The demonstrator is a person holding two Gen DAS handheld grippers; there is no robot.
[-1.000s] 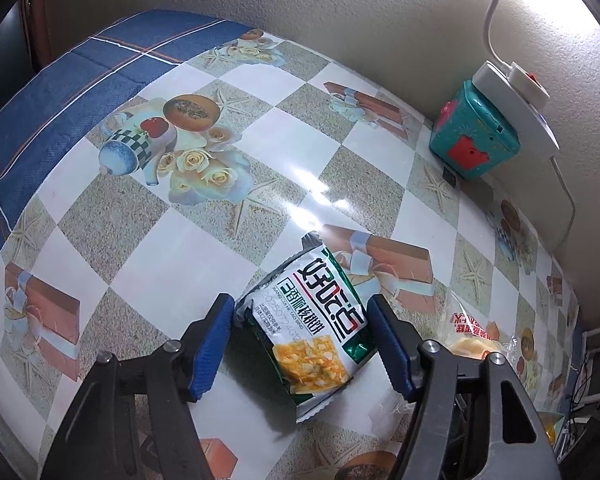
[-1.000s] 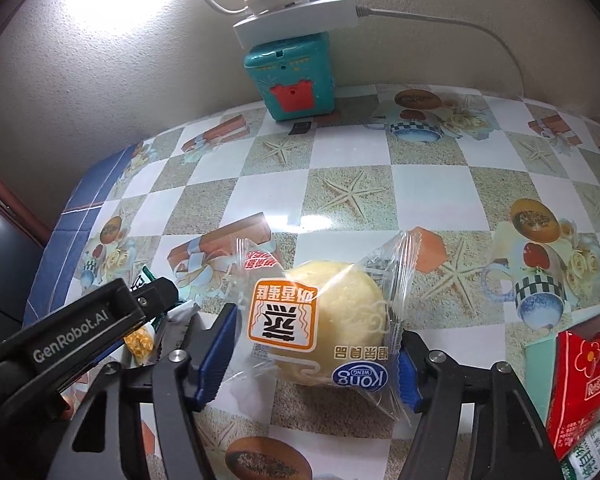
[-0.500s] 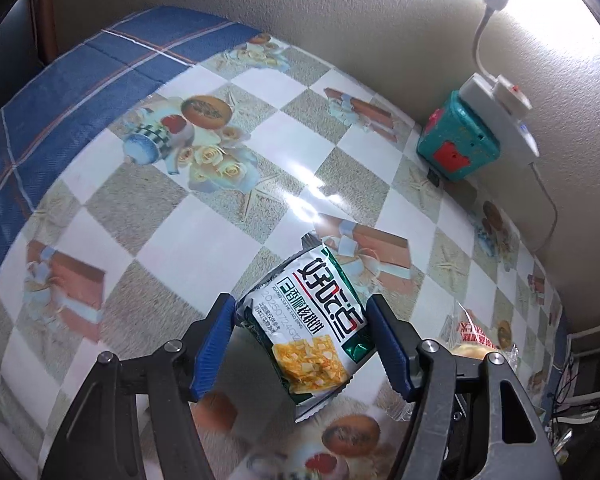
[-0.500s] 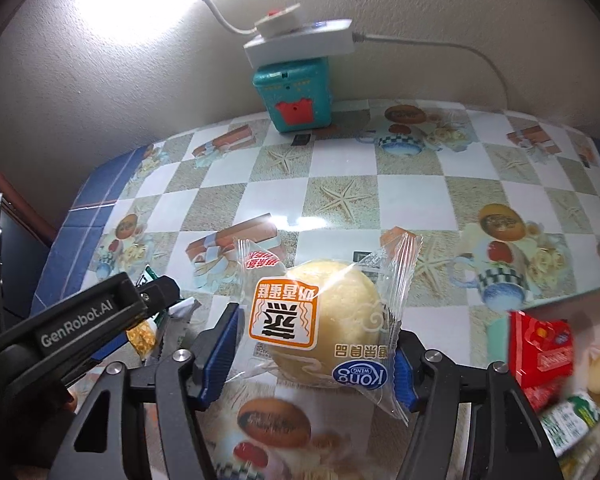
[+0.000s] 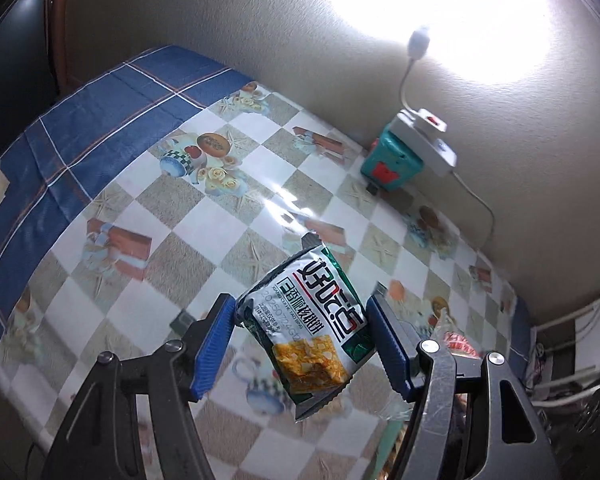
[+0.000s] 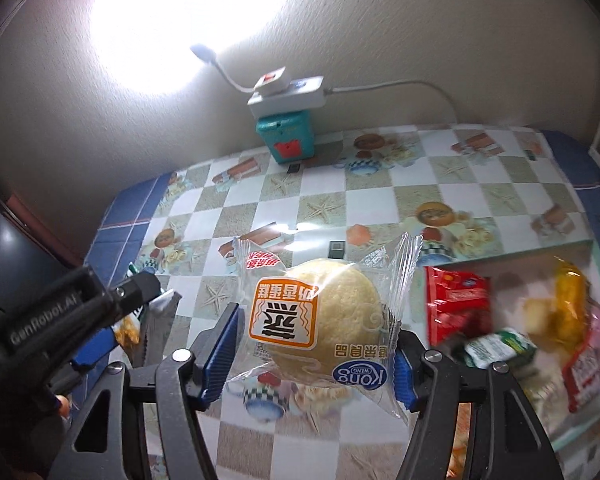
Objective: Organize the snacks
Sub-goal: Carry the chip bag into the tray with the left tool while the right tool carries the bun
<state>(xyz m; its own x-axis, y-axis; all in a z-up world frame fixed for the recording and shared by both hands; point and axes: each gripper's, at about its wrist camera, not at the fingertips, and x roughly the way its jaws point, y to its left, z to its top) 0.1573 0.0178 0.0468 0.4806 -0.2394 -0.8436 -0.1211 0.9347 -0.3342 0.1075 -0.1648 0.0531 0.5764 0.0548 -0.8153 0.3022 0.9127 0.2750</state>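
My left gripper (image 5: 300, 336) is shut on a green and white snack packet (image 5: 312, 326) with yellow biscuits printed on it, held in the air above the checkered tablecloth (image 5: 180, 240). In the right wrist view my right gripper (image 6: 316, 354) is shut on a clear-wrapped round yellow cake (image 6: 324, 316), also lifted off the table. The left gripper (image 6: 100, 308) with its packet shows at the left edge of that view. A pale tray (image 6: 512, 248) holding several snack packs, among them a red pack (image 6: 458, 300), lies to the right of the cake.
A teal box (image 6: 286, 138) with a white power strip (image 6: 286, 94) and a lit gooseneck lamp (image 6: 204, 52) stands against the back wall. Its cable (image 5: 484, 208) runs along the wall. A blue cloth border (image 5: 80, 132) marks the table's left side, with dark furniture beyond it.
Both grippers have risen off the table with their snacks still held; the table looks farther away. The tray of snacks has come into the right wrist view.
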